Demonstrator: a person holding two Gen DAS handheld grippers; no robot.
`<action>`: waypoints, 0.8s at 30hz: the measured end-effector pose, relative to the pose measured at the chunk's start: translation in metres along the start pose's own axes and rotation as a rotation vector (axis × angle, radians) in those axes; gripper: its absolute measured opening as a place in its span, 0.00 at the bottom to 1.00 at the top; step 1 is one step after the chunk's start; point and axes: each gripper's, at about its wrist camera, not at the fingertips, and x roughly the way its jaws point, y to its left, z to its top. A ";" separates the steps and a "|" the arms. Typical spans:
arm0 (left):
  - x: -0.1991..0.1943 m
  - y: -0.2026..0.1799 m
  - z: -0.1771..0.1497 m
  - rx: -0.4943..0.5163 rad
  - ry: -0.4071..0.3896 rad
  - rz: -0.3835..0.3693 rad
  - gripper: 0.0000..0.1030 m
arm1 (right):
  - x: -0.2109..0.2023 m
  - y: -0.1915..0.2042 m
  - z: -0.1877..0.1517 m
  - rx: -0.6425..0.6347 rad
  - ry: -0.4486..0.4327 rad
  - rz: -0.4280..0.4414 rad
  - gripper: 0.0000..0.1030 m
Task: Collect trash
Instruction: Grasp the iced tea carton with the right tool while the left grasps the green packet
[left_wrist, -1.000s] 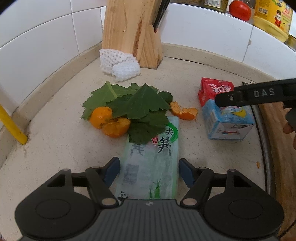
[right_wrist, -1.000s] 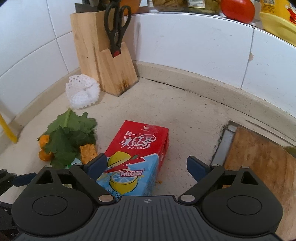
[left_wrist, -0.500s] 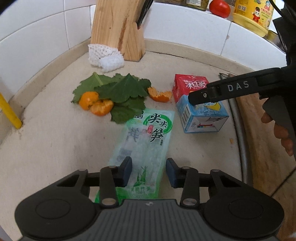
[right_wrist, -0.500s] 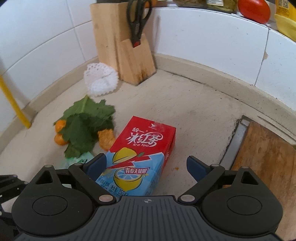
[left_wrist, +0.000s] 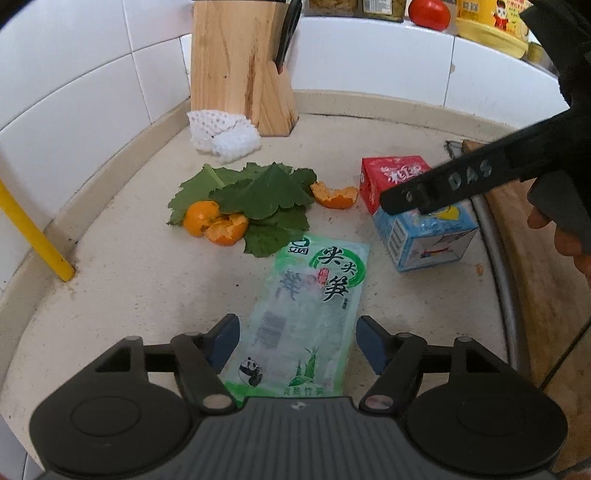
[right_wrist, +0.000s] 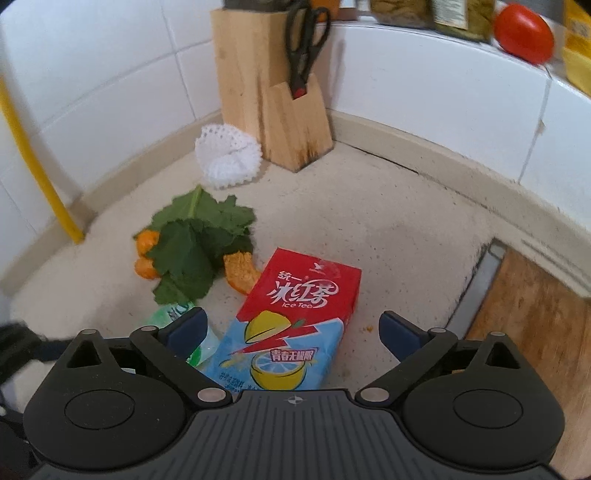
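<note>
Countertop (left_wrist: 122, 280) clutter, left gripper (left_wrist: 297, 343) jaws opening astride green bamboo-shoot packet (left_wrist: 310, 295), right gripper (right_wrist: 291, 330) spread over ice tea carton (right_wrist: 295, 325), apparently untouched, leaves (left_wrist: 258, 199), orange peels (left_wrist: 214, 225), foam net (left_wrist: 221, 133), knife block (left_wrist: 240, 70) beyond.

Bright, even daylight, soft shadows, strong fisheye bending at edges, slight motion blur in right view.

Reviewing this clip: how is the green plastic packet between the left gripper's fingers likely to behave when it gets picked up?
The green plastic packet lies flat and thin on the counter, so it probably flops and sags from a pinch. Its glossy film looks slippery. It appears empty, so likely very light. The left gripper has its jaws opening, astride the packet without pressing it.
</note>
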 end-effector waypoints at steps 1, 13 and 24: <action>0.004 0.000 0.000 0.005 0.007 0.008 0.65 | 0.003 0.004 0.000 -0.020 0.005 -0.021 0.98; 0.010 0.008 0.001 -0.071 0.017 -0.053 0.42 | 0.022 0.008 -0.007 -0.004 0.091 -0.021 0.78; -0.005 0.016 -0.011 -0.164 0.071 -0.215 0.07 | -0.015 0.005 -0.028 0.010 0.060 0.042 0.72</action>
